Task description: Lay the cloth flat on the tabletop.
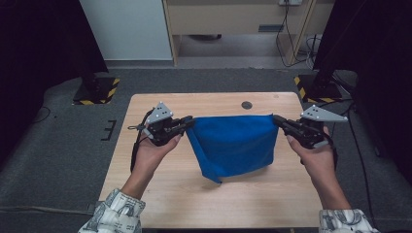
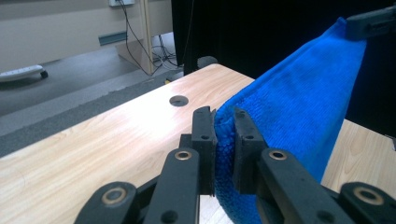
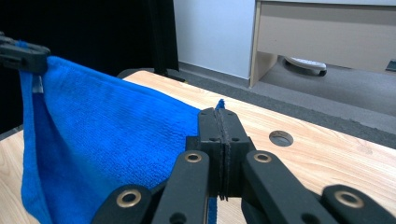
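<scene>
A blue cloth (image 1: 232, 145) hangs stretched above the middle of the worktop (image 1: 160, 194), its lower corner drooping toward the near edge. The left gripper (image 1: 188, 124) pinches one top corner, jaws closed on a thick fold; the right gripper (image 1: 277, 119) clamps the other, jaws nearly touching on a thin edge. That thin hold looks likeliest to slip if the hands pull farther apart.

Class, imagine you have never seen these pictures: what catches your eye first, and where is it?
The bright blue cloth stands out, stretched above the middle of the wooden table with its lower part hanging down toward the tabletop. The left tool pinches its left top corner and the right tool its right one. A dark round hole sits near the table's far edge.
</scene>
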A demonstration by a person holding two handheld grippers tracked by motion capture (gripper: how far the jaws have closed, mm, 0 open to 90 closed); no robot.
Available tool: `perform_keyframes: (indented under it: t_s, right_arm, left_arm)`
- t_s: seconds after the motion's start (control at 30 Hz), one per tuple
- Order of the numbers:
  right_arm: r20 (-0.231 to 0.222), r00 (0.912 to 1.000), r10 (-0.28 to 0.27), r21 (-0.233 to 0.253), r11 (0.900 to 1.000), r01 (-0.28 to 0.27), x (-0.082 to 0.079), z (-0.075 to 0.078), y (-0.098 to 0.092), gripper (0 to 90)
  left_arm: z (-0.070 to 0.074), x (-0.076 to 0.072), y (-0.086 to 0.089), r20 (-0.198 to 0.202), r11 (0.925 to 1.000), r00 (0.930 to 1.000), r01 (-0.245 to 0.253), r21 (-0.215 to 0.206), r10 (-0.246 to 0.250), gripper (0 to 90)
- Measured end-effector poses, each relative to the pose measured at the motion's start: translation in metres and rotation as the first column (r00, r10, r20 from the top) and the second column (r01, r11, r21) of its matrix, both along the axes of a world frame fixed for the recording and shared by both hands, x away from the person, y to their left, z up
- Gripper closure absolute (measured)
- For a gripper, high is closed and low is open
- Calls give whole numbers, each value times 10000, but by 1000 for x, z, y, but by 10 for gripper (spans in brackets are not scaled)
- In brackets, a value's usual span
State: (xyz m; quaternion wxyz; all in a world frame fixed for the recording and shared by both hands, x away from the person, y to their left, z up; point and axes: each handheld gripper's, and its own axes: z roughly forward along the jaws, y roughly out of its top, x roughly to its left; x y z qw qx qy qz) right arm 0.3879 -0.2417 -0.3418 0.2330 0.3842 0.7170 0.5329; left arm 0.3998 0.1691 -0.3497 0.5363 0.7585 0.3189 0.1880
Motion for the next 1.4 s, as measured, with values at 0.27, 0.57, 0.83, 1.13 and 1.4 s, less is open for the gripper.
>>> perform_keyframes:
  t_s: [0.27, 0.57, 0.83, 1.13, 1.4]
  right_arm:
    - [428, 9989, 215, 169, 9996, -223, -19, 11, 2, 898]
    - [1176, 9928, 241, 198, 9995, -266, -56, 34, 6, 899]
    - [971, 9952, 103, 6, 9999, -104, -58, 36, 11, 898]
    - [41, 9997, -250, -380, 9990, 252, -20, 1, 16, 898]
    - [-368, 9979, -525, -548, 9972, 504, 7, -21, 17, 897]
  left_arm:
    - [14, -22, 10, 308, 10000, 9995, 81, -19, -81, 816]
    - [47, -57, 15, 625, 9994, 9977, 264, 234, -278, 813]
    - [51, -44, 16, 158, 9986, 9994, 302, 441, -309, 813]
    - [9, 10, 10, -633, 9988, 9979, -94, 481, 125, 809]
    - [-14, 39, 2, -961, 9966, 9934, -572, 599, 628, 811]
